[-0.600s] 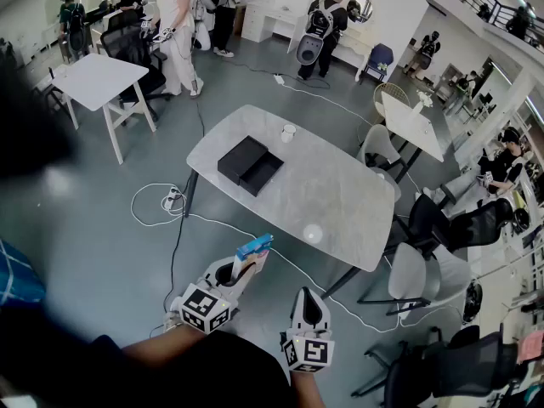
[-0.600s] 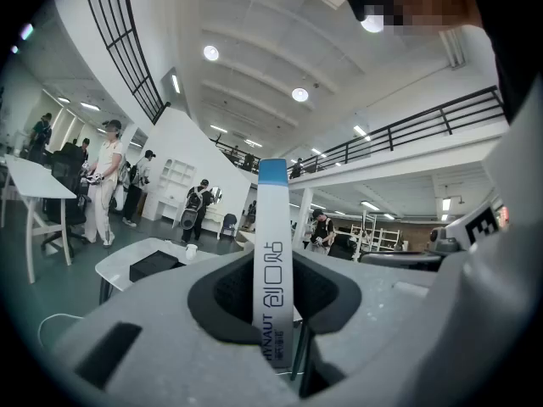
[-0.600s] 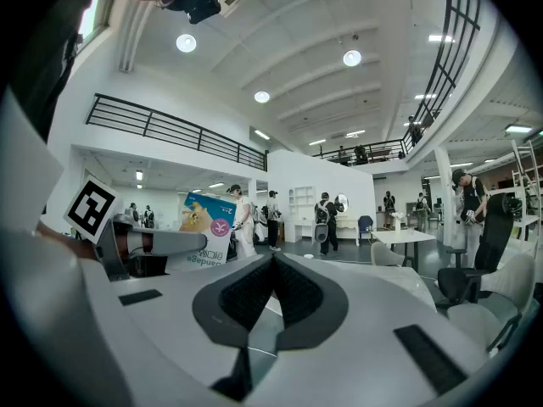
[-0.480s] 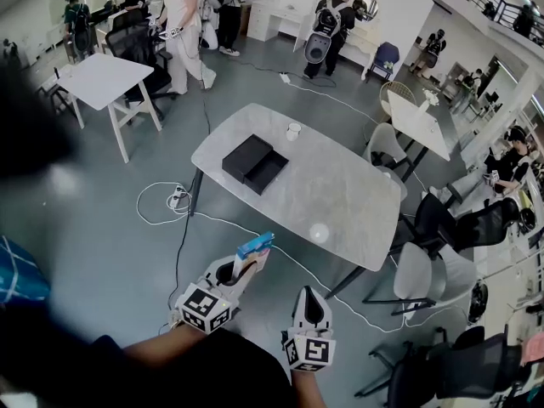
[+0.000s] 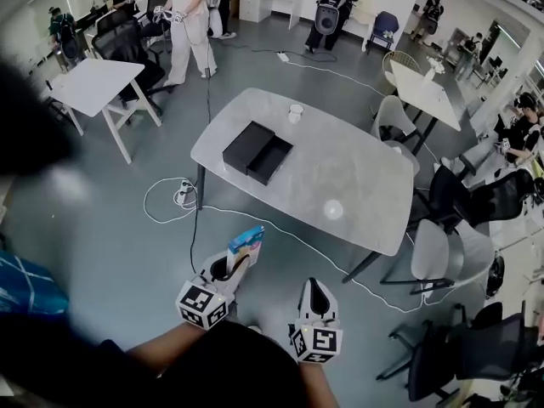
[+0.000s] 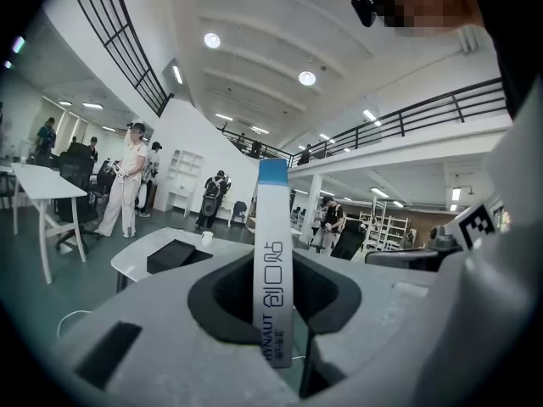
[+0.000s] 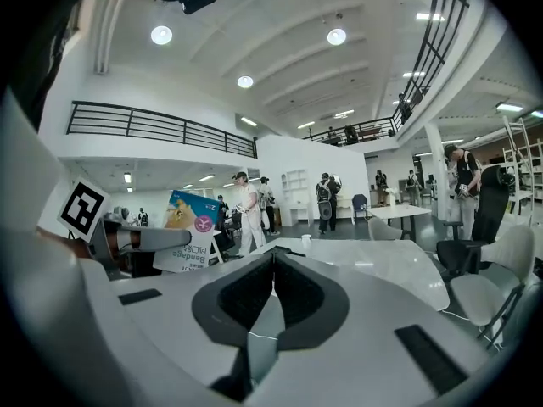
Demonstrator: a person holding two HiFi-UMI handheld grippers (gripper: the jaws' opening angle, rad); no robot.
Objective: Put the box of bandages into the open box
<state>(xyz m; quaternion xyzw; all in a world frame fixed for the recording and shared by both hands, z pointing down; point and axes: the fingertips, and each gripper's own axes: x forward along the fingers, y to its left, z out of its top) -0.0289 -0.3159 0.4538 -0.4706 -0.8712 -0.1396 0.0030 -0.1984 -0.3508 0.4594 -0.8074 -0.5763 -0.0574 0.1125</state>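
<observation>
One carry remaining: with box of bandages [image 5: 245,246] pinched edge-on in narrowly parted left gripper [image 5: 239,263], long axis along the jaws, reach far and slightly right to open box [image 5: 257,153] on table [image 5: 340,177]; right gripper [image 5: 316,291] closed, empty.

L gripper [image 5: 240,266] clamped, R gripper [image 5: 316,289] closed

Grey floor [image 5: 102,228], pale marble table [image 5: 357,185], white side table [image 5: 89,83], white walls [image 7: 293,153], round ceiling lights [image 7: 161,35], balcony railing [image 7: 161,125]
</observation>
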